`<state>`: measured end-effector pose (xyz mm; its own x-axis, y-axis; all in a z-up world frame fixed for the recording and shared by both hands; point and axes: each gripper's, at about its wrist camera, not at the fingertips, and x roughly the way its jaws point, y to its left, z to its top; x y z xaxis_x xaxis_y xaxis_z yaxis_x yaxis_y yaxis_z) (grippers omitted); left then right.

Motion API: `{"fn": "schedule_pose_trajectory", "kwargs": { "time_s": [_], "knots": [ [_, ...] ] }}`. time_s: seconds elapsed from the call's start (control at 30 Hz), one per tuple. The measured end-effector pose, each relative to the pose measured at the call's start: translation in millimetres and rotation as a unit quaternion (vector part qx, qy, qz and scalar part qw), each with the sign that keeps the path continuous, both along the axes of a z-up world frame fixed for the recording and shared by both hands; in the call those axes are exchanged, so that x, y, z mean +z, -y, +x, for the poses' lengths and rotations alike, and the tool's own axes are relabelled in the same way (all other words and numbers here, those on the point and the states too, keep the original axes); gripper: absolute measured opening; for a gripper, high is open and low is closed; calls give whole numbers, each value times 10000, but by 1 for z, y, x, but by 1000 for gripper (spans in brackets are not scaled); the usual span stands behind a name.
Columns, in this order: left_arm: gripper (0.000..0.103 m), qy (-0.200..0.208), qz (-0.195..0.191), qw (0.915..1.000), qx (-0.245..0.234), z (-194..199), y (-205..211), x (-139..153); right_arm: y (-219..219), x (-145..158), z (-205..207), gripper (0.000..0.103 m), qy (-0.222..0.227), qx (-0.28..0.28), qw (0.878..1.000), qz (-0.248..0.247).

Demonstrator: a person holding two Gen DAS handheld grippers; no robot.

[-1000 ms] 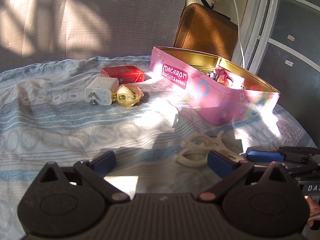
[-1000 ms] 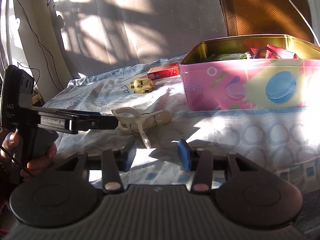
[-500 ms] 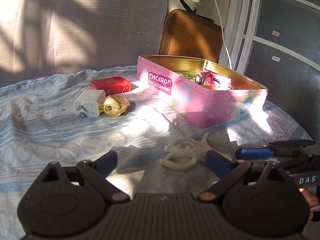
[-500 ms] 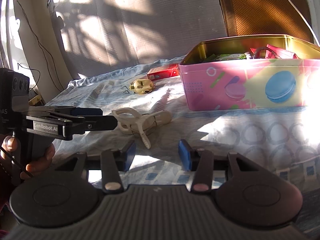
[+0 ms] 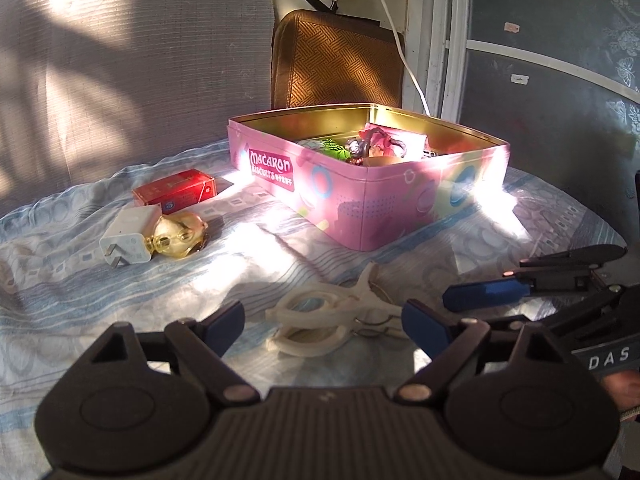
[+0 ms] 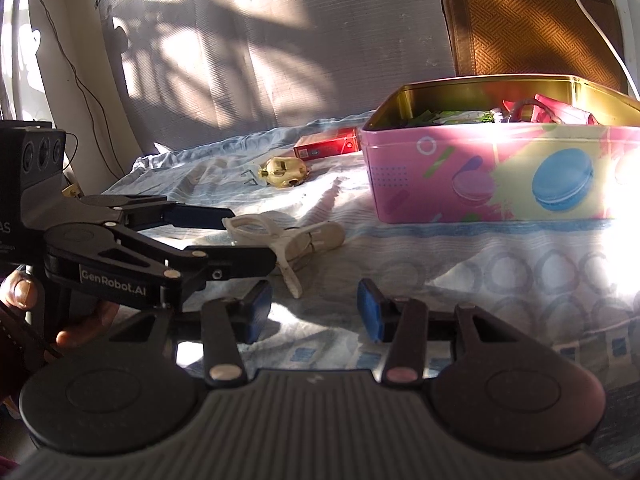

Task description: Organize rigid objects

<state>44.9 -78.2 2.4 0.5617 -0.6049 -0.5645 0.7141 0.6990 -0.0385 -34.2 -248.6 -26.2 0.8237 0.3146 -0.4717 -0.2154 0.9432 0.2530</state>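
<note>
A cream plastic clip (image 5: pixel 320 320) lies on the blue-and-white cloth, right in front of my open left gripper (image 5: pixel 324 322), between its finger tips. It also shows in the right wrist view (image 6: pixel 288 240). My right gripper (image 6: pixel 314 312) is open and empty, low over the cloth, a little short of the clip. A pink macaron tin (image 5: pixel 360 196) stands open behind, holding small items. A red box (image 5: pixel 174 192), a white charger plug (image 5: pixel 128 238) and a yellow glass bottle (image 5: pixel 176 236) lie to the tin's left.
A brown woven cushion (image 5: pixel 336 68) leans on the wall behind the tin, with a white cable (image 5: pixel 400 52) hanging beside it. The table edge curves away on the right (image 5: pixel 580 220). The person's hand holds the left gripper's handle (image 6: pixel 24 292).
My left gripper has swung right and closer, so the clip now lies between its open fingers. The right gripper has stayed put.
</note>
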Motion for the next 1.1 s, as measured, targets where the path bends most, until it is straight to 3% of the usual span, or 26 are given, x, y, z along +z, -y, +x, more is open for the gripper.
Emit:
{"fn": "schedule_pose_trajectory", "kwargs": {
  "time_s": [0.6,1.1],
  "knots": [
    [94,122,12,9980,613,-1,-10,0,-7,0,-2,50,21,-50,9998,-200],
    [96,85,-21,9977,676,0,-12,-1,-10,0,-2,50,34,-73,9995,-292]
  ]
}}
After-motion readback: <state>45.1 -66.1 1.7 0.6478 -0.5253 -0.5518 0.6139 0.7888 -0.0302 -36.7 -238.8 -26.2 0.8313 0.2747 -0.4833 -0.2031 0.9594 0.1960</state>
